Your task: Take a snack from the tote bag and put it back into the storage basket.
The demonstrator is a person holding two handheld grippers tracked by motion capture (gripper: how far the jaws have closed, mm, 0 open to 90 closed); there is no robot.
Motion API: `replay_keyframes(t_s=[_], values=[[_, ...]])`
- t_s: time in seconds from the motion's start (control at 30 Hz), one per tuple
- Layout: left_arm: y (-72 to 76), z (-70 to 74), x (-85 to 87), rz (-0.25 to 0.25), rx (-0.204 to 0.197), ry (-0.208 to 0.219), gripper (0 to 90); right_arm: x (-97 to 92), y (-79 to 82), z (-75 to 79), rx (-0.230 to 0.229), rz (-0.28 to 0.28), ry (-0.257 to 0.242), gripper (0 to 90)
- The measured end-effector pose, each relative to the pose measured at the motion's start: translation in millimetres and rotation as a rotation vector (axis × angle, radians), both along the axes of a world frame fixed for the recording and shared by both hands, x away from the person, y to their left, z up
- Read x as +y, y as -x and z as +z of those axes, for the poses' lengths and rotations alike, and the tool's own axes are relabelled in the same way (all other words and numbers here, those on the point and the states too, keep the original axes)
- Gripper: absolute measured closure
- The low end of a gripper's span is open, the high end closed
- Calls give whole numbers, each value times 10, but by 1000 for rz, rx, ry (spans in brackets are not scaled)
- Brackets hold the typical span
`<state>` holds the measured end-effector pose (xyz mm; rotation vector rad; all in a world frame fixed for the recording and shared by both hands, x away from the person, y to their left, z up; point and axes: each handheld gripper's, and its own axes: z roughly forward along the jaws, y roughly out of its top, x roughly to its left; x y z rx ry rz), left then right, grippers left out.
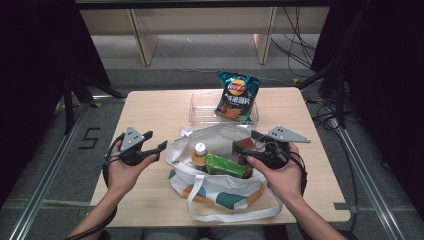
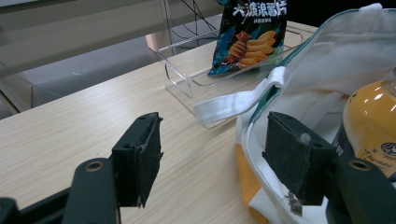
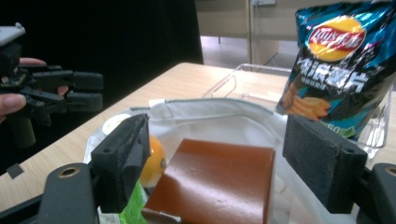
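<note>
**Mostly bagged: tote on the table, both tongs spread**

Centre of the table (image 1: 155,107): a white tote bag (image 1: 220,192) with teal and orange patches, mouth open upward. Inside, an orange-coloured bottle (image 1: 199,154) at the bag's left, a green packet (image 1: 226,166) lying across the middle, and a reddish-brown box (image 3: 212,184) at the right, just under the right tongs.

Behind the bag: a clear plastic tray (image 1: 200,107) holding one chip bag (image 1: 236,96), upright and leaning on the tray's far side.

Right tongs (image 1: 250,150) sit over the bag's right edge, jaws spread wide; in the right gripper view the box lies between and below the pads with a gap on each side, touching neither. Left tongs (image 1: 154,142) are held just left of the bag, jaws spread; in the left gripper view the right-hand jaw overlaps the bag's rim, contact not clear.

Hard to make out: the bottle's label, the green packet's print, and anything deeper in the bag. One white bag handle (image 2: 233,103) lies towards the tray.
</note>
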<state>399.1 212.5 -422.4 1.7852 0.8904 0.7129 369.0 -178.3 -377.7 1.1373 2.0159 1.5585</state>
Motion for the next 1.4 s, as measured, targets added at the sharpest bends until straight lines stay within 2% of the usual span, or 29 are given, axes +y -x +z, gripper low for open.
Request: replay_keyframes(t_s=[0.03, 0.1, 0.13, 0.17, 0.2, 0.23, 0.27, 0.3, 0.33, 0.37, 0.4, 0.43, 0.53, 0.6, 0.7, 0.73, 0.77, 0.9, 0.93, 1.1, 1.2, 1.23, 1.27, 1.3, 1.33, 1.4], values=[[2, -2, 0, 1, 2, 0, 353, 3, -3, -12, -5, 3, 11, 232], [4, -7, -2, 5, 7, 3, 353, 28, -5, -35, 2, 7, -7, 229], [3, -8, -3, 5, 8, 4, 353, 19, -14, -44, -18, 3, 23, 228], [5, -7, -3, 4, 7, 2, 353, 34, -13, -52, 4, 12, 4, 226], [6, -7, -3, 4, 7, 2, 354, 32, -7, -59, 15, 4, 17, 225], [6, -8, -3, 4, 8, 2, 353, 37, -10, -80, 10, 7, 6, 224], [6, -10, -3, 5, 9, 3, 353, 34, -11, -89, 3, 6, 26, 221], [6, -10, -2, 5, 9, 3, 353, 44, -16, -104, 8, 11, 13, 221], [6, -10, -2, 5, 8, 3, 353, 39, -13, -110, 13, 4, 24, 220], [6, -10, -3, 4, 8, 3, 354, 43, -2, -110, 36, 1, 21, 218], [6, -10, -5, 4, 8, 4, 353, 43, -14, -133, 21, 3, 18, 215], [5, -11, -5, 2, 8, 2, 354, 40, -15, -141, 23, 2, 36, 215], [3, -12, -7, 2, 9, 0, 353, 61, -10, -183, 31, 3, 28, 200], [0, -12, -9, 2, 8, 0, 353, 65, -9, -190, 36, 1, 44, 196], [-10, -17, -14, -6, 5, 5, 353, 78, -10, -219, 15, 8, 55, 193], [-4, -14, -15, -1, 8, 0, 353, 89, -7, -222, 22, 13, 55, 192], [-5, -13, -16, -2, 8, 1, 353, 105, 19, -226, 48, -12, 48, 191], [-7, -12, -17, -3, 7, 2, 353, 84, -18, -247, 19, 15, 78, 188], [-6, -12, -17, -3, 8, 1, 354, 88, -15, -251, 33, 11, 70, 189], [-6, -10, -18, -4, 6, -2, 354, 92, -11, -277, 43, 0, 92, 197], [-13, -13, -16, -9, 2, 3, 353, 85, -20, -279, 18, -3, 91, 216], [-13, -13, -16, -9, 2, 3, 354, 71, -24, -276, -7, -11, 112, 223], [-13, -13, -16, -9, 2, 4, 353, 84, -3, -271, 34, -11, 92, 229], [-13, -13, -16, -8, 2, 4, 354, 85, -5, -277, 29, -10, 79, 236], [-13, -13, -15, -9, 2, 3, 354, 79, 3, -269, 38, -18, 87, 248], [-7, -12, -18, -5, 5, 3, 354, 61, -15, -272, 7, -11, 82, 275]])
